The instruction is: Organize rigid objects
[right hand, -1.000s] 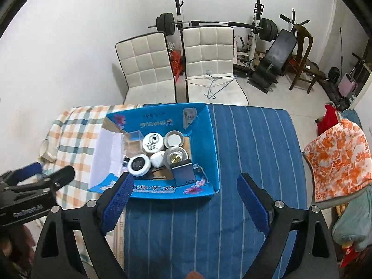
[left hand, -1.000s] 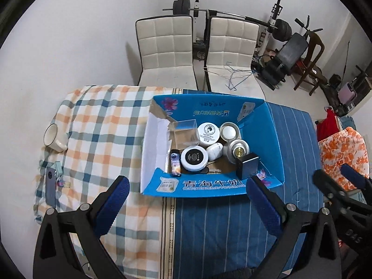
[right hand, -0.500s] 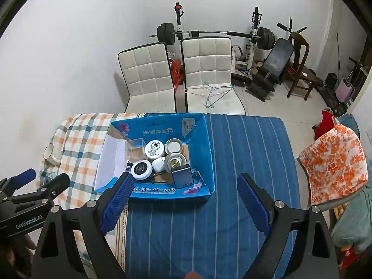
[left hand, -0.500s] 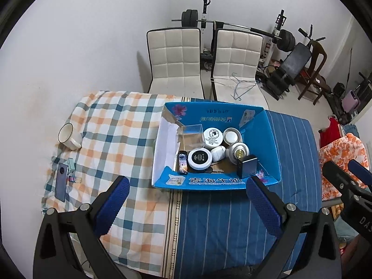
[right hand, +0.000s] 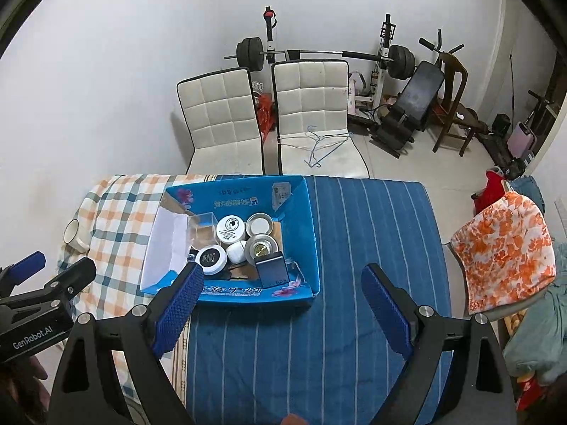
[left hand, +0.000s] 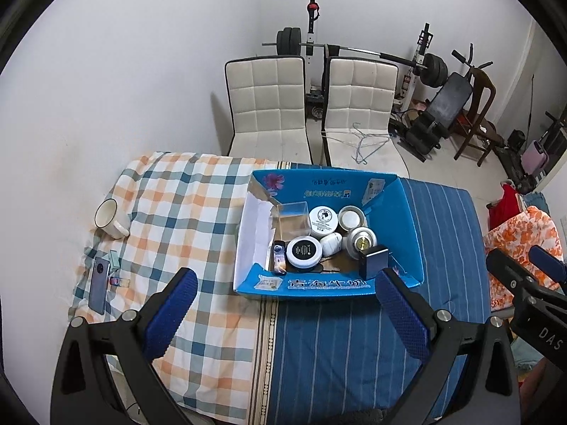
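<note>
Both grippers have pulled back from the blue box [left hand: 329,233], which looks smaller now.
Jaws spread wide, empty; jars [left hand: 304,252] boxed, phone [left hand: 99,285] and mug [left hand: 108,219] still outside on the bed [left hand: 184,212].

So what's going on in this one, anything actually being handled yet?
Not at this moment. A person holds the left gripper and the right gripper above the bed; both are open and hold nothing. Below them the blue cardboard box sits on the bedding, already holding several jars, a clear plastic cube and a dark blue box. A white mug and a phone lie on the checked sheet to the left, outside the box.
</note>
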Motion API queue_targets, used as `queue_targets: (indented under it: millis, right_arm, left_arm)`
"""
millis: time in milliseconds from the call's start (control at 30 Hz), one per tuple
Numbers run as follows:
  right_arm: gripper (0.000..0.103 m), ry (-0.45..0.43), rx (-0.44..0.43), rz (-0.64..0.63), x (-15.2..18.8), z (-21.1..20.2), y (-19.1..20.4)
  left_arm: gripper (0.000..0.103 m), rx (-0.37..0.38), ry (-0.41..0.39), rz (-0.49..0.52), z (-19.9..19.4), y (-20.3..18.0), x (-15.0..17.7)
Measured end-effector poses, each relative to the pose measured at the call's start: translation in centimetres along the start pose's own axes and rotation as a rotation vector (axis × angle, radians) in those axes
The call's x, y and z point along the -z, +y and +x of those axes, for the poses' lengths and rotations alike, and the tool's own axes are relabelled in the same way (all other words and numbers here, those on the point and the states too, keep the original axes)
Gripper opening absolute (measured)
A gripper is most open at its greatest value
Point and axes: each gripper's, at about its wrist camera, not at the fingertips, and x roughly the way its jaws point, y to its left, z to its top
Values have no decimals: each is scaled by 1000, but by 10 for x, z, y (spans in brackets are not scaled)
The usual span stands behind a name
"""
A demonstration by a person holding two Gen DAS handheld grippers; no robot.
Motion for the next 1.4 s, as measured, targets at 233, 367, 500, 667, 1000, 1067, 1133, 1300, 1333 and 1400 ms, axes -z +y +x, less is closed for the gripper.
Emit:
queue_targets:
  millis: [233, 367, 500, 667, 1000, 1067, 1133, 1300, 1333, 1400]
  right_arm:
    - [93, -2, 2, -4, 1, -1, 1]
    - [93, -4, 3, -2, 0, -1, 1]
    - [93, -14, 9, -5, 1, -4, 1]
    - [93, -24, 13, -7, 1, -7, 1]
    - [93, -23, 8, -6, -1, -10, 0]
    - [93, -22, 10, -8, -1, -10, 0]
    - [93, -21, 8, -5, -1, -10, 0]
    - [93, -11, 12, -2, -1, -7, -2]
    - [93, -8, 12, -2, 0, -6, -2]
    - [93, -6, 14, 1, 0, -4, -2]
  left_arm:
    - [103, 14, -1, 1, -1, 1, -1]
    - [103, 16, 3, 1, 0, 2, -1]
    - [103, 18, -5, 0, -1, 1, -2]
    - [103, 15, -11, 6, -1, 2, -3]
    - [103, 7, -42, 10, -9, 4, -8]
    - [103, 4, -47, 10, -9, 4, -8]
    - [103, 3, -48, 11, -10, 4, -8]
    - [103, 4, -45, 9, -10, 6, -8]
    - [103, 4, -46, 7, -10, 6, -8]
    - [103, 1, -46, 9, -9, 6, -9]
